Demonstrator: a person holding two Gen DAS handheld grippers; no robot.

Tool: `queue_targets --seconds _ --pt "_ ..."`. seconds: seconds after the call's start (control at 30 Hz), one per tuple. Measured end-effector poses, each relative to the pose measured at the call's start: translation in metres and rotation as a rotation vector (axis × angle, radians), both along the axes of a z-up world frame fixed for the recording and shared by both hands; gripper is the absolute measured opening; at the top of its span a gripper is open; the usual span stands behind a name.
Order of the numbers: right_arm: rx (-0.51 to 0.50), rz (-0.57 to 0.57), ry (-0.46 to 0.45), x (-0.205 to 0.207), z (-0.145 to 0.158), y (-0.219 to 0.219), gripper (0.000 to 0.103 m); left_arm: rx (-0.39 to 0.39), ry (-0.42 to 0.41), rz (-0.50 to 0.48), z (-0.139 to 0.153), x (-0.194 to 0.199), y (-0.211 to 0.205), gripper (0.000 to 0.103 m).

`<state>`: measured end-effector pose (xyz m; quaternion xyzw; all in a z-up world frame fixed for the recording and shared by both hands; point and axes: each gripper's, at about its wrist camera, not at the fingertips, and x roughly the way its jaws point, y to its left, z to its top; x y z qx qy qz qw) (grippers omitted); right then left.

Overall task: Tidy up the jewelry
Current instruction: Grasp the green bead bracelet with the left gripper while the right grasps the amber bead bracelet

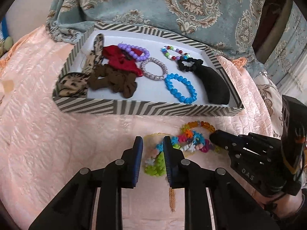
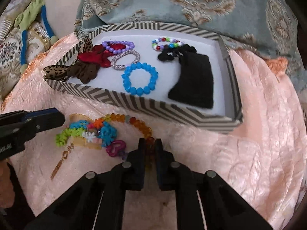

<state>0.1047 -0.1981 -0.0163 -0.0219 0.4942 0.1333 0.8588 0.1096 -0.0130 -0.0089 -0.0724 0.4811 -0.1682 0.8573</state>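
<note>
**Right wrist view: amber beads caught, tangle still to free**

Right wrist view shows the right tool (image 2: 150, 143) with its jaws drawn close on the amber bead bracelet (image 2: 134, 121), a few beads pinched between the pads at about 6 o'clock of the pile. The bracelet arcs from there up toward 11 o'clock, where it runs into the tangle of bright rubber-loop bands (image 2: 92, 132) lying on the peach bedspread (image 2: 249, 143). A magenta heart charm (image 2: 117, 147) sits just beside the jaws at 9 o'clock.

The left tool (image 1: 153, 143) has its jaws apart, straddling the green end of the loop bands (image 1: 156, 164) without gripping anything.

The striped tray (image 2: 134, 105) lies at 12 o'clock, already holding the blue bead bracelet (image 2: 141, 78), a black pouch (image 2: 193, 80), scrunchies and other bead strings.

To my eye the step in hand is lifting the amber strand clear. Doing it well probably means the left tool pressing or pinching the loop bands down while the right draws the beads slowly away toward 3 o'clock, then up and over the tray wall into the bare patch near the blue bracelet. A quick tug risks dragging the whole tangle along.
</note>
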Motion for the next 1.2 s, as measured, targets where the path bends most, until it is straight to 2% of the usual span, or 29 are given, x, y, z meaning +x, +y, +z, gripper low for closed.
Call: queue_targets --seconds 0.2,0.4,0.47,0.57,0.73,0.83,0.97,1.2 --pt "-0.008 -0.001 0.001 -0.001 -0.003 0.002 0.009 0.106 -0.001 -0.085 -0.013 0.0 -0.028 0.004" --pt "-0.004 -0.001 0.0 0.0 -0.003 0.002 0.009 0.196 0.008 -0.161 -0.016 -0.015 -0.031 0.007" --pt "-0.003 -0.001 0.0 0.0 -0.002 0.001 0.009 0.186 0.017 -0.157 -0.015 -0.016 -0.028 0.008" --pt "-0.003 -0.002 0.0 -0.001 -0.003 0.002 0.009 0.126 0.029 -0.144 -0.009 -0.017 -0.018 0.008" --pt "-0.007 0.001 -0.002 -0.001 -0.002 0.003 0.009 0.108 0.018 -0.108 -0.004 -0.014 -0.008 0.008" --pt "-0.007 0.002 -0.002 -0.001 -0.002 0.003 0.009 0.069 0.019 -0.08 -0.001 -0.011 -0.001 0.008" --pt "-0.011 0.002 -0.003 -0.001 -0.002 0.003 0.009 0.106 -0.012 -0.08 -0.002 -0.009 -0.004 0.008" --pt "-0.01 0.004 -0.003 0.0 -0.002 0.004 0.009 0.239 -0.048 -0.171 -0.01 -0.018 -0.027 0.008"
